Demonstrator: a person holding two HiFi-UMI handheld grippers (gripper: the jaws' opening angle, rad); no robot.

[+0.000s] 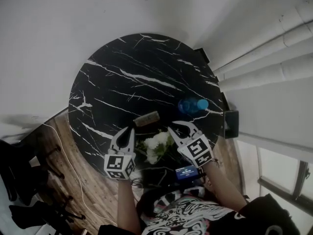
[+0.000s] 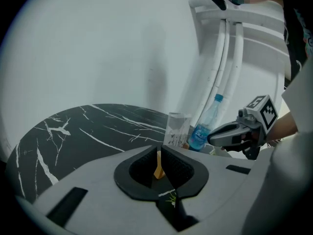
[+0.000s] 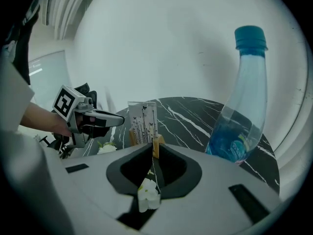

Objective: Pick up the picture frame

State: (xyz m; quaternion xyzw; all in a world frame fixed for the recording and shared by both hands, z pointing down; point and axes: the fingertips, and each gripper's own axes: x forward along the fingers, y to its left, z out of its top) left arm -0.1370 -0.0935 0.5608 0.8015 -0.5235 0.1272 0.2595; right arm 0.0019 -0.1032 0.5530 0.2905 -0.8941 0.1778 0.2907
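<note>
A round black marble counter (image 1: 127,77) with white veins, seen from above. The clear acrylic picture frame (image 1: 147,118), set in a small wooden base, stands upright near the counter's near edge. The left gripper (image 1: 130,130) hovers just left of the frame and the right gripper (image 1: 172,128) just right of it. Both have their jaws clenched together on nothing (each gripper's own view looks straight at the frame). A blue-tinted plastic water bottle (image 1: 192,105) stands to the frame's right. White flowers (image 1: 156,146) sit on the frame's near side, between the grippers.
</note>
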